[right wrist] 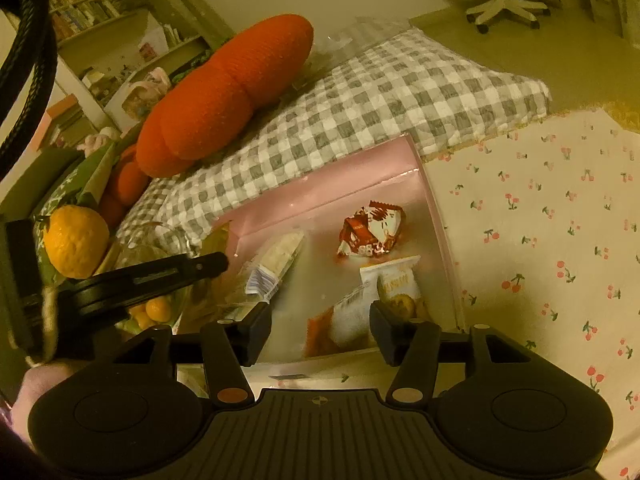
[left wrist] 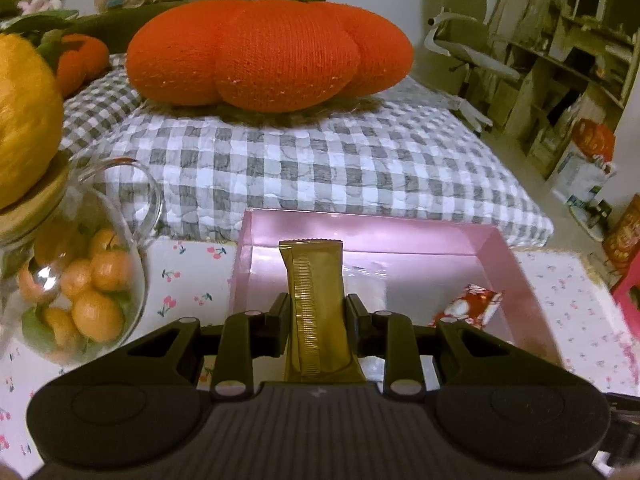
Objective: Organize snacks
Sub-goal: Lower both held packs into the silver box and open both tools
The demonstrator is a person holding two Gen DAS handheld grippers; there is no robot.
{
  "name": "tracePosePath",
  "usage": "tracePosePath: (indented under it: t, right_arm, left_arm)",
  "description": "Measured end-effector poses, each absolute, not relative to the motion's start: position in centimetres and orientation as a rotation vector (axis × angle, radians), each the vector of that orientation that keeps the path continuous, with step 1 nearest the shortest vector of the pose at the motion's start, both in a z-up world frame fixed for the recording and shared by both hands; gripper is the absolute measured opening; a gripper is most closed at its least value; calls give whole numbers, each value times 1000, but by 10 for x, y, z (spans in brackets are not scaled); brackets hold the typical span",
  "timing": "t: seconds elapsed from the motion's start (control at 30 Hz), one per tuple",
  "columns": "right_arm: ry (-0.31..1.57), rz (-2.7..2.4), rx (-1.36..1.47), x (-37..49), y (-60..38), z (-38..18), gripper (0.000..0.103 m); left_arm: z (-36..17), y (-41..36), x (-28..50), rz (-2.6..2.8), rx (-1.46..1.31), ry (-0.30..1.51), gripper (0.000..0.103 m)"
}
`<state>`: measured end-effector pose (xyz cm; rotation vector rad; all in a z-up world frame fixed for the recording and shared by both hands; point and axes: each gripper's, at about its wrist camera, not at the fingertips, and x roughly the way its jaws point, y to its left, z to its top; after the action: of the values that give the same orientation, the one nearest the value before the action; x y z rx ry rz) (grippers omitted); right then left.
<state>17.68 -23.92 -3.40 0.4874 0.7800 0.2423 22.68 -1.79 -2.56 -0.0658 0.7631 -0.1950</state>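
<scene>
My left gripper (left wrist: 317,312) is shut on a gold snack packet (left wrist: 314,304) and holds it upright over the near edge of the pink box (left wrist: 500,256). A red-and-white snack (left wrist: 468,308) lies inside the box at the right. In the right wrist view my right gripper (right wrist: 320,328) is open and empty above the near side of the pink box (right wrist: 436,208). Inside lie the red-and-white snack (right wrist: 370,232), a white-and-yellow packet (right wrist: 394,284), a white-and-orange packet (right wrist: 340,328) and a clear-wrapped snack (right wrist: 276,260). The left gripper's finger (right wrist: 160,276) shows at the left.
A glass jar of small oranges (left wrist: 80,280) stands left of the box on the cherry-print cloth (right wrist: 560,240). A big orange pumpkin cushion (left wrist: 272,48) lies on a grey checked quilt (left wrist: 320,160) behind. A large orange fruit (right wrist: 76,240) sits at the left. Shelves and a chair stand behind.
</scene>
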Motion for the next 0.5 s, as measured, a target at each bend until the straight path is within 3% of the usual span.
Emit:
tracePosePath:
  t: [0.13, 0.27, 0.5]
  right_arm:
    - [758, 251, 482, 175, -239, -29, 65]
    - [756, 257, 468, 172, -237, -28, 70]
    - [740, 251, 457, 165, -237, -19, 74]
  left_arm:
    - [-30, -19, 231, -169, -50, 765, 31]
    - [-26, -19, 227, -178, -67, 739, 58]
    - [-20, -24, 213, -211, -16, 725, 70]
